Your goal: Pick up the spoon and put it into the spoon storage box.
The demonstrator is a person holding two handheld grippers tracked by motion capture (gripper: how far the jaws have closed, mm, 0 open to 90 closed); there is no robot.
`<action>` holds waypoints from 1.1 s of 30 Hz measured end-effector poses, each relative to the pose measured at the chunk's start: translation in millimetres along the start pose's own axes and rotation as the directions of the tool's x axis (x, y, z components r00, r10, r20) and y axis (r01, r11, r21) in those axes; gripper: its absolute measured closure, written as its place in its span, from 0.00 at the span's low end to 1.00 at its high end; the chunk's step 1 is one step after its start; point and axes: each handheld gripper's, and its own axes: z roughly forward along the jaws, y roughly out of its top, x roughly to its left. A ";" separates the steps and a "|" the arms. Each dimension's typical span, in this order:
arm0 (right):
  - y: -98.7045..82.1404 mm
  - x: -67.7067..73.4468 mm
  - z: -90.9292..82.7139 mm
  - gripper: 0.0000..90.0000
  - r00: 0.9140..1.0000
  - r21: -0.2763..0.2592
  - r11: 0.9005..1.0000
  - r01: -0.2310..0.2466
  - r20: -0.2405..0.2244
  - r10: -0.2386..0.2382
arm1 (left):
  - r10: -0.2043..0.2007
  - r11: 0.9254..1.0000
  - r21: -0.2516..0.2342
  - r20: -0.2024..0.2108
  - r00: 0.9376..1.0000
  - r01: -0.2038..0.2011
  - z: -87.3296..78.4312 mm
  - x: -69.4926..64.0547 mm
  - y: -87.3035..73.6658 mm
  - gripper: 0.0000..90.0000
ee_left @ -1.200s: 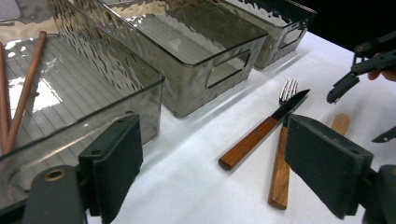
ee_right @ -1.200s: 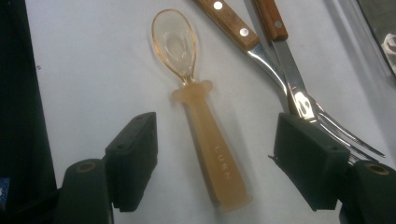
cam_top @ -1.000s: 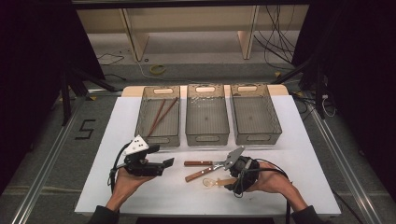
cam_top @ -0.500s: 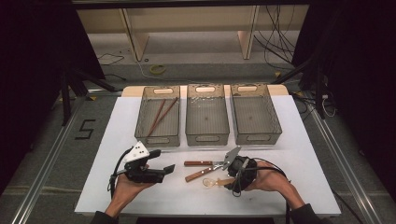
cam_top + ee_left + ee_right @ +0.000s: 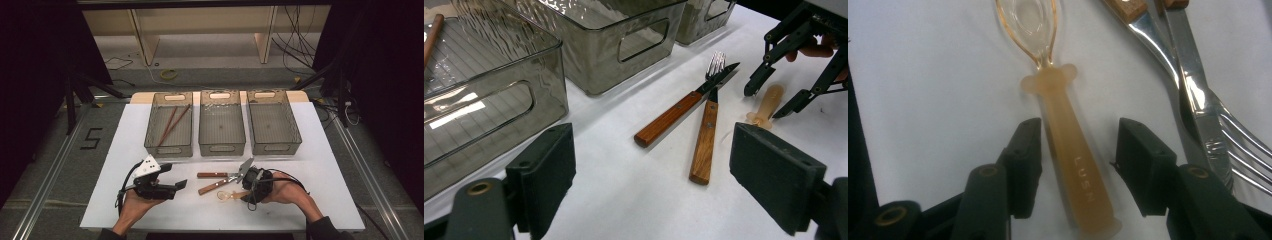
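Fingers of the right gripper [image 5: 1075, 150] stand on either side of the translucent amber spoon [image 5: 1068, 145], partly closed: the left pad sits just beside the handle, perhaps brushing it, and the right pad [image 5: 1143, 160] is a clear gap away, so nothing is clamped yet. Those jaws have just been closing, with the spoon's handle between them. Its clear bowl lies ahead of the fingertips, pointing away from them, and the handle's butt end runs back toward the gripper's body. Off to the right of the fingers lie a fork [image 5: 1168, 55] and a knife [image 5: 1203, 100], steel ends near the right pad, wooden handles farther off.

Everything rests on a white table [image 5: 150, 210], with three smoky clear bins [image 5: 222, 122] in a row beyond the cutlery; the leftmost one holds a pair of brown chopsticks [image 5: 170, 125]. Around the table the room is dark, with grey floor, metal rails, loose cables and a pale wooden frame at the back.

In the left gripper view, the left gripper [image 5: 649, 170] has its jaws wide apart with nothing between them, aimed at the two wooden handles, and the right gripper shows beyond them astride the spoon.

Compared with a second ago, both hands sit almost where they were; the left gripper has dipped a little nearer the person, and the cutlery has not shifted
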 end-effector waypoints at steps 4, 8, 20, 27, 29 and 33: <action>-0.3 -2.2 0.3 0.66 1.000 -0.004 1.000 -0.001 -0.020 0.001 | -0.004 1.000 0.002 -0.005 1.000 0.004 0.4 1.2 -1.4 0.20; 1.1 -1.8 -0.5 0.75 1.000 0.008 1.000 -0.008 -0.018 0.008 | -0.001 1.000 0.007 -0.005 1.000 0.001 0.0 0.5 -2.4 0.20; 4.6 6.2 -2.6 0.85 0.999 0.037 0.998 0.053 -0.001 -0.053 | 0.004 1.000 -0.002 -0.009 1.000 -0.004 -0.9 0.8 -5.1 0.20; 1.4 2.5 -13.6 0.85 1.000 -0.042 0.999 0.028 0.010 -0.027 | -0.001 1.000 -0.006 -0.015 1.000 0.001 -1.5 2.0 -5.7 0.20; 1.1 1.0 -15.9 0.85 1.000 -0.068 0.998 0.017 0.013 -0.016 | -0.003 1.000 -0.010 -0.015 1.000 0.003 -1.7 2.2 -5.7 0.20; 1.5 -2.1 -21.3 0.85 0.999 -0.117 0.993 -0.027 0.026 0.030 | -0.004 1.000 -0.012 -0.018 1.000 0.004 -1.5 1.9 -6.0 0.20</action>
